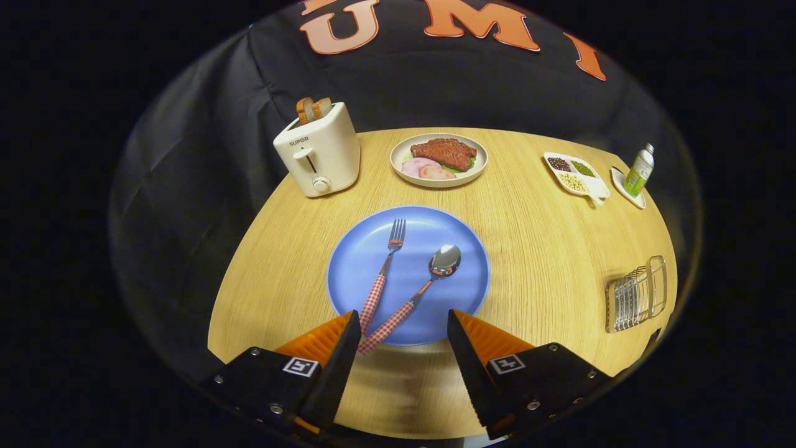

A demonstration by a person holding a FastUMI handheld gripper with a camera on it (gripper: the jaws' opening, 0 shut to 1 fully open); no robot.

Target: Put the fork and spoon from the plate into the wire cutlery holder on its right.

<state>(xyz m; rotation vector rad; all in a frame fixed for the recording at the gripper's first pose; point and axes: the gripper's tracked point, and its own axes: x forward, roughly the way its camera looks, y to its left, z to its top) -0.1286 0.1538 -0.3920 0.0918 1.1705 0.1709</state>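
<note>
while you held the gripper (404, 323) above the table's (535, 249) near edge, its fingers stood spread, gripping nothing. the fork (384, 266) and spoon (429, 283) lay on the blue plate (354, 267) just ahead of them, handle ends between the fingertips. the wire cutlery holder (637, 295) sat well apart to the plate's right.

The gripper (403, 326) hangs with its 2 fingers (341, 348) spread wide, gripping nothing.
</note>
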